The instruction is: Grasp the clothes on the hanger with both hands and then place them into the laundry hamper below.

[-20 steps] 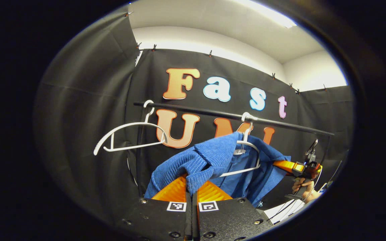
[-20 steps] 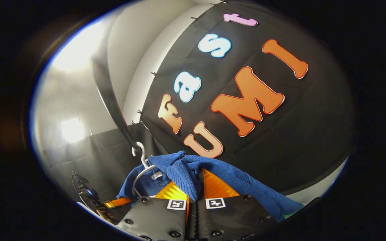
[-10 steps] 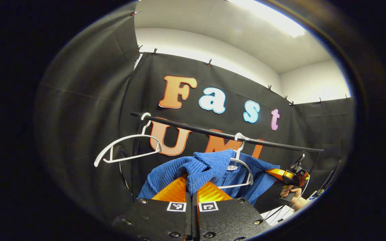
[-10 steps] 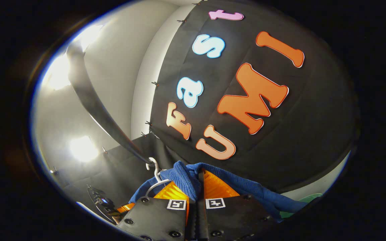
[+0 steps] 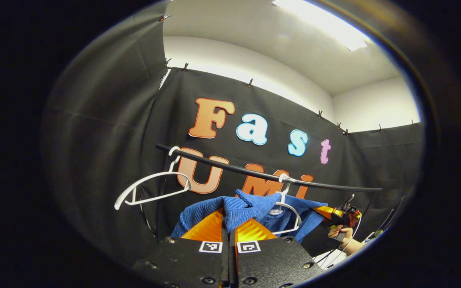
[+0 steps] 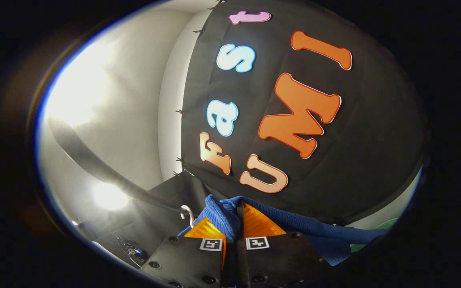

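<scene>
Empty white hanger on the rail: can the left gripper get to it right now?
Probably not. The left gripper is shut on the blue sweater, so its jaws are taken. The empty white hanger hangs on the black rail, off to the side with nothing in front.

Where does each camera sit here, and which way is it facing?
Left gripper view: rides on the left gripper, looking up and forward at the blue garment, two white hangers and the black rail; the right gripper and the hand holding it show farther off.
Right gripper view: rides on the right gripper, tilted sideways and upward toward the ceiling and booth wall, with the garment clamped between its fingers.
Shared: the garment, rail, and the hanger carrying it.
</scene>
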Demonstrator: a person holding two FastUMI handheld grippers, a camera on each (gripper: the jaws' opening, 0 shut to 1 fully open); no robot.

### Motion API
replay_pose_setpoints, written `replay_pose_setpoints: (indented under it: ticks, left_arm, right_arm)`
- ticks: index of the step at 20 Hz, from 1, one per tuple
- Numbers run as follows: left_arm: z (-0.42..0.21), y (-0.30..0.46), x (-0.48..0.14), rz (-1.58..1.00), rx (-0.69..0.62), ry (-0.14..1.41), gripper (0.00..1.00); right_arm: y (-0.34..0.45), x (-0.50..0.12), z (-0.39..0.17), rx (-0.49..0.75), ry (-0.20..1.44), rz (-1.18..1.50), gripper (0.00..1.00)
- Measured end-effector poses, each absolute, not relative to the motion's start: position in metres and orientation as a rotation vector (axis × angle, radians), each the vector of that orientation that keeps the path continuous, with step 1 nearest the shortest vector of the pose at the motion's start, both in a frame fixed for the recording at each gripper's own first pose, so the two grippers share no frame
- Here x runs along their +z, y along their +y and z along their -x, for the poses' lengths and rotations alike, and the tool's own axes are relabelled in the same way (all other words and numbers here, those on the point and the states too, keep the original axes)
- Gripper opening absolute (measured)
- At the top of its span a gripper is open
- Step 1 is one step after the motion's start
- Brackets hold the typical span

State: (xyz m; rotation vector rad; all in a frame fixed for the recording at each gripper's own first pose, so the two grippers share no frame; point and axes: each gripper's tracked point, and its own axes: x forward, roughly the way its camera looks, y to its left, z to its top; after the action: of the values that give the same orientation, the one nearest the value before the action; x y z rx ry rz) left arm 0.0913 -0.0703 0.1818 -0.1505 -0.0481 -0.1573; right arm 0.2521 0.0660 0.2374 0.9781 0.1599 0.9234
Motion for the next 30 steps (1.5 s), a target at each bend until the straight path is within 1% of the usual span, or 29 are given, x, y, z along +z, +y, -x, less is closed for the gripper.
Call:
replay_pose_setpoints:
  ticks: [3, 4, 5, 6, 8, 10, 11, 13, 15, 16, 18, 21, 22, 24, 26, 28, 30]
  left_arm:
    - [-0.097, -0.068, 0.204, 0.117, -0.163, -0.076, 0.00]
    - [-0.098, -0.068, 0.210, 0.112, -0.167, -0.083, 0.02]
    - [-0.099, -0.065, 0.215, 0.099, -0.169, -0.091, 0.00]
    - [-0.102, -0.062, 0.219, 0.082, -0.169, -0.094, 0.02]
    - [-0.111, -0.058, 0.220, 0.081, -0.171, -0.084, 0.00]
    - [-0.119, -0.049, 0.212, 0.108, -0.163, -0.063, 0.01]
    - [-0.124, -0.040, 0.203, 0.120, -0.146, -0.047, 0.00]
    - [-0.135, -0.023, 0.177, 0.162, -0.115, -0.004, 0.00]
    - [-0.141, -0.010, 0.148, 0.211, -0.094, 0.049, 0.00]
    - [-0.146, -0.002, 0.134, 0.211, -0.085, 0.071, 0.02]
    - [-0.155, 0.001, 0.117, 0.193, -0.076, 0.107, 0.00]
    - [-0.158, 0.001, 0.101, 0.193, -0.072, 0.123, 0.02]
    - [-0.161, 0.002, 0.095, 0.201, -0.074, 0.131, 0.00]
    - [-0.164, 0.002, 0.086, 0.242, -0.084, 0.141, 0.00]
    - [-0.166, -0.002, 0.081, 0.298, -0.090, 0.152, 0.00]
    - [-0.169, -0.002, 0.079, 0.322, -0.079, 0.162, 0.00]
    - [-0.171, 0.006, 0.091, 0.315, -0.050, 0.137, 0.00]
  right_arm:
    - [0.068, 0.235, -0.260, 0.912, 0.176, -0.983, 0.07]
    - [0.070, 0.234, -0.261, 0.911, 0.179, -0.982, 0.07]
    - [0.070, 0.234, -0.263, 0.911, 0.182, -0.984, 0.07]
    - [0.071, 0.234, -0.265, 0.910, 0.189, -0.990, 0.07]
    - [0.075, 0.233, -0.275, 0.906, 0.215, -1.006, 0.07]
    - [0.077, 0.229, -0.282, 0.899, 0.245, -1.017, 0.07]
    - [0.078, 0.226, -0.286, 0.894, 0.253, -1.018, 0.07]
    - [0.081, 0.215, -0.291, 0.884, 0.271, -1.004, 0.07]
    - [0.083, 0.198, -0.298, 0.860, 0.312, -0.997, 0.07]
    - [0.083, 0.192, -0.301, 0.849, 0.331, -1.002, 0.07]
    - [0.085, 0.182, -0.314, 0.808, 0.367, -1.014, 0.07]
    - [0.083, 0.174, -0.320, 0.782, 0.380, -1.017, 0.07]
    - [0.083, 0.174, -0.320, 0.783, 0.382, -1.011, 0.07]
    - [0.084, 0.171, -0.319, 0.787, 0.380, -1.001, 0.07]
    - [0.082, 0.173, -0.323, 0.766, 0.380, -1.012, 0.07]
    - [0.080, 0.180, -0.331, 0.732, 0.380, -1.041, 0.07]
    - [0.080, 0.199, -0.335, 0.731, 0.345, -1.052, 0.07]
